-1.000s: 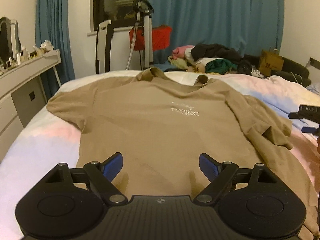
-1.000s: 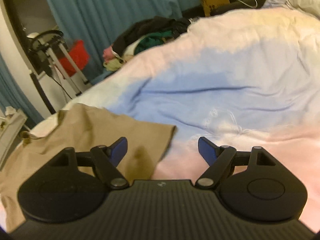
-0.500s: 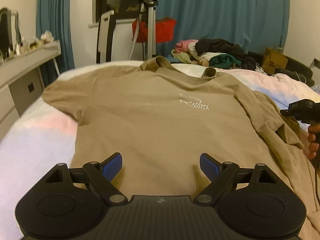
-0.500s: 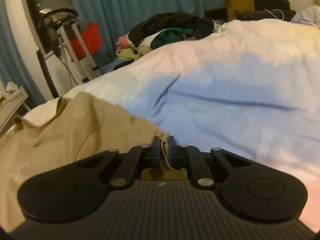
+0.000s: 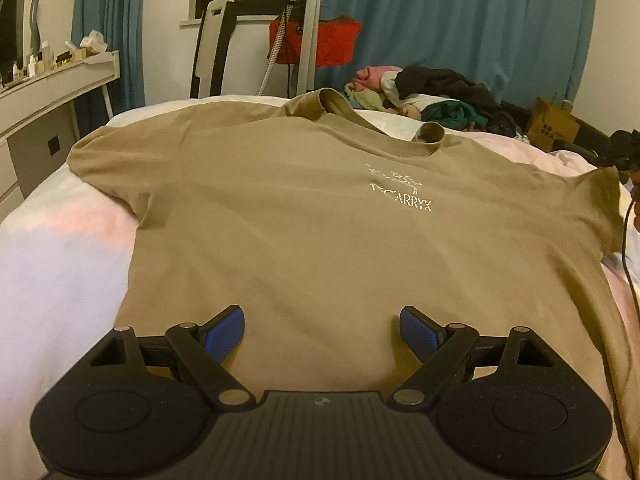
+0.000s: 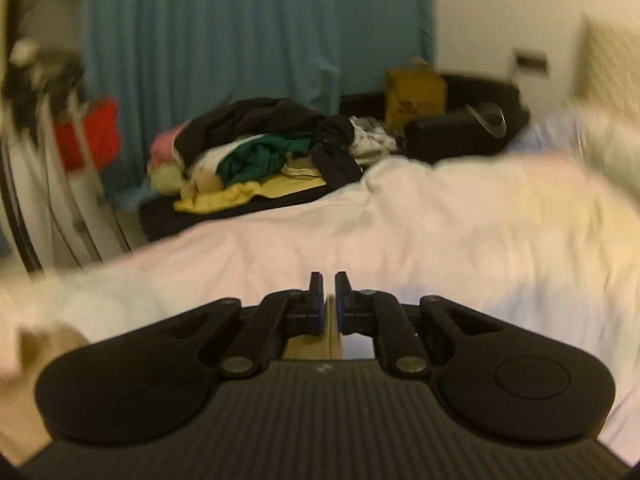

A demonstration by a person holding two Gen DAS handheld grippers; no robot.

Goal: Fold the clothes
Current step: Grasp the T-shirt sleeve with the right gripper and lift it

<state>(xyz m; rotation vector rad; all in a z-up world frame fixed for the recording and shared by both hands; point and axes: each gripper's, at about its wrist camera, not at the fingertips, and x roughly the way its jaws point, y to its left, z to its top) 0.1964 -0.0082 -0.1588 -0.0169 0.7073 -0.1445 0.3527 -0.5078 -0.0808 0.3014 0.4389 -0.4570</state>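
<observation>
1. The left gripper [image 5: 322, 330] is hovering low over the near hem area of the tan T-shirt [image 5: 320, 220], its blue pads [image 5: 224, 330] standing wide apart with nothing caught between them.
2. The right gripper [image 6: 329, 304] is pinching a strip of tan cloth, its jaws pressed nearly together on the fabric, which is showing as a thin tan band between the pads and hanging below them; this view is blurring with motion.
3. The T-shirt is lying face up across the bed [image 5: 52, 264], spread fairly flat, with its pale printed logo [image 5: 400, 192] sitting high on the chest.
4. Its left sleeve [image 5: 104, 152] is resting flat toward the left edge of the bed, while its right sleeve [image 5: 600, 200] is being lifted at the right edge of the left wrist view, where a dark shape, probably the other gripper, is just showing.
5. The collar [image 5: 376, 120] is pointing away, lying at the far edge of the bed.
6. The bedcover is showing pale pink, white and lilac patches around the shirt.
7. Beyond the bed, a pile of mixed clothes [image 6: 256, 152] is lying heaped, black, green, yellow and pink.
8. A white shelf [image 5: 56, 76] with small items is standing at the left.
9. Teal curtains [image 5: 460, 20] are hanging along the far wall, with a red fabric item [image 5: 316, 42] hanging in front of them.
</observation>
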